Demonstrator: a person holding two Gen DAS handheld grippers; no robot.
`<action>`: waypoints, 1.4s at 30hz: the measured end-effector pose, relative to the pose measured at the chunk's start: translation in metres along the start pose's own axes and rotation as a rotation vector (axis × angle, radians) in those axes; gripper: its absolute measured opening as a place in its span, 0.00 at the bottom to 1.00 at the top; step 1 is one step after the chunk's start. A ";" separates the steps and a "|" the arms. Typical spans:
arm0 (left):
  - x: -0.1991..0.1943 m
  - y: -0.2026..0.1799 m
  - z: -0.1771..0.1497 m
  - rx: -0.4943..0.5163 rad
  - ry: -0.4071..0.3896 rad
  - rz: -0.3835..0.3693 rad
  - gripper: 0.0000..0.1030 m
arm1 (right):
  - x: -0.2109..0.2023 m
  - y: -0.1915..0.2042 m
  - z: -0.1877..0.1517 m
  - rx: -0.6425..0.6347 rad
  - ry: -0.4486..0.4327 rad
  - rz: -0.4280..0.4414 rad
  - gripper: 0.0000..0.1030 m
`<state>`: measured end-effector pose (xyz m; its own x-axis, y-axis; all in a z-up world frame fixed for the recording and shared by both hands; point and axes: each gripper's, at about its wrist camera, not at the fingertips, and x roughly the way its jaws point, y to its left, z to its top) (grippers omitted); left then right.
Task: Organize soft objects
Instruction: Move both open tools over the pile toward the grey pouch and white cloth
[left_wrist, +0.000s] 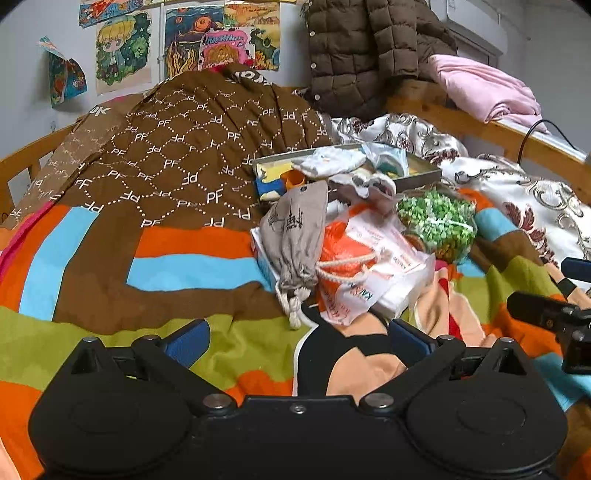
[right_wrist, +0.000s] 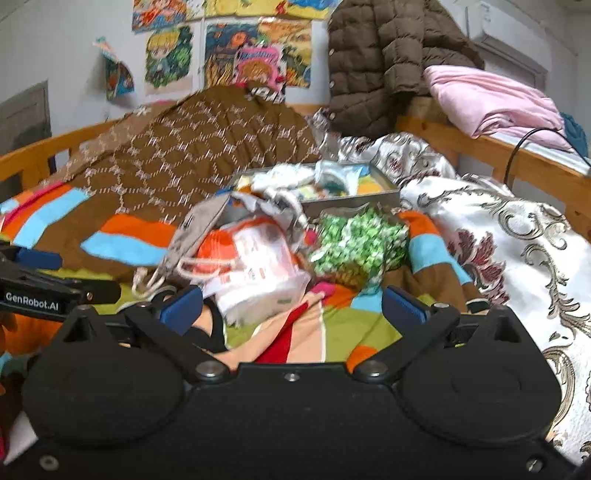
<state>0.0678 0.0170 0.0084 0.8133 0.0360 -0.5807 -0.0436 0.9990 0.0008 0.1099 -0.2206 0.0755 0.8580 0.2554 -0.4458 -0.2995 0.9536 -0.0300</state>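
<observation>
A heap of soft items lies on the striped bedspread (left_wrist: 177, 266): a grey drawstring pouch (left_wrist: 295, 236), an orange-and-white plastic bag (left_wrist: 365, 266) and a green-patterned bag (left_wrist: 439, 221). Behind them a shallow grey box (left_wrist: 417, 173) holds white socks (left_wrist: 332, 162) and small cloths. My left gripper (left_wrist: 295, 341) is open, low over the bedspread just short of the pouch's cord. My right gripper (right_wrist: 291, 308) is open too, close before the orange-and-white bag (right_wrist: 258, 266), with the green bag (right_wrist: 358, 243) beyond it. Nothing sits between either pair of fingers.
A brown quilt with PF lettering (left_wrist: 192, 147) is piled at the back left. A white floral blanket (right_wrist: 498, 240) lies at the right. A brown puffer jacket (left_wrist: 362, 51) and pink folded cloth (left_wrist: 484, 88) rest at the wooden bed rail (left_wrist: 491, 129). Drawings hang on the wall.
</observation>
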 end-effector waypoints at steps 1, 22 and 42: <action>0.000 0.001 -0.001 0.001 0.004 0.004 0.99 | 0.002 0.002 -0.001 -0.006 0.015 0.009 0.99; 0.005 0.007 -0.016 0.047 0.079 0.038 0.99 | 0.025 0.015 -0.012 -0.055 0.120 0.102 0.99; 0.018 0.014 0.002 0.112 0.066 0.050 0.99 | 0.039 0.014 -0.008 -0.033 0.086 0.155 0.99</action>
<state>0.0824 0.0318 -0.0004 0.7718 0.0878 -0.6297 -0.0149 0.9926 0.1201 0.1353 -0.1985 0.0505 0.7620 0.3831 -0.5221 -0.4402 0.8977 0.0162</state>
